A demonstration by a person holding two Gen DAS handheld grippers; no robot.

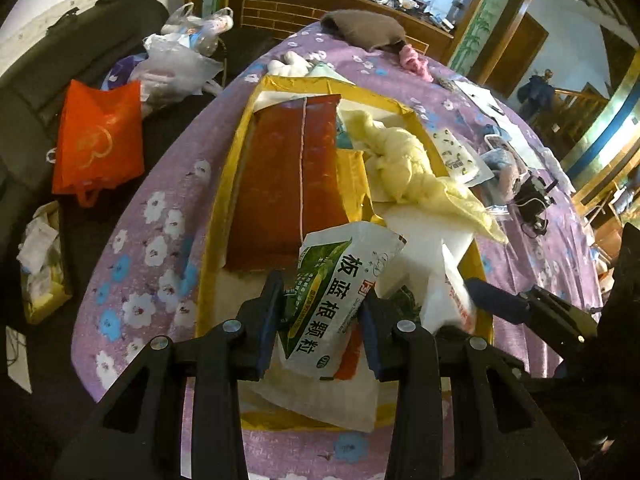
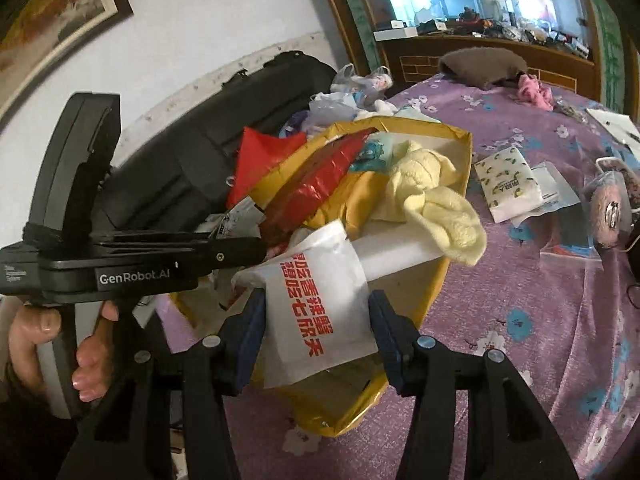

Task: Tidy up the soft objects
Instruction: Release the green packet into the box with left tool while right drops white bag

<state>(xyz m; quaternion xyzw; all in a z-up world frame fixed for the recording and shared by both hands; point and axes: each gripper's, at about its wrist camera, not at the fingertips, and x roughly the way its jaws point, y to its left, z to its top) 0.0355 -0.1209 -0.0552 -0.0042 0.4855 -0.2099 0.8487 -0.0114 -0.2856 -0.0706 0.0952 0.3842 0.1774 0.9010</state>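
Note:
A yellow box (image 1: 224, 184) stands on the purple flowered cloth. It holds a red packet (image 1: 288, 176), a pale yellow towel (image 1: 404, 160) and white foam. My left gripper (image 1: 320, 316) is shut on a green-and-white herbal granule bag (image 1: 336, 292) over the box's near end. My right gripper (image 2: 316, 328) is shut on a white bag with red characters (image 2: 316, 304) over the box's near corner (image 2: 436, 280); it also shows in the left wrist view (image 1: 452, 300). The towel (image 2: 436, 200) hangs over the box rim.
A tissue pack (image 2: 506, 184), a fluffy pink item (image 2: 608, 208) and clear pouches lie on the cloth to the right. A brown cushion (image 2: 480, 66) and pink cloth (image 2: 534, 90) lie far back. An orange bag (image 1: 100, 136) and plastic bags (image 1: 176, 60) sit left on a dark sofa.

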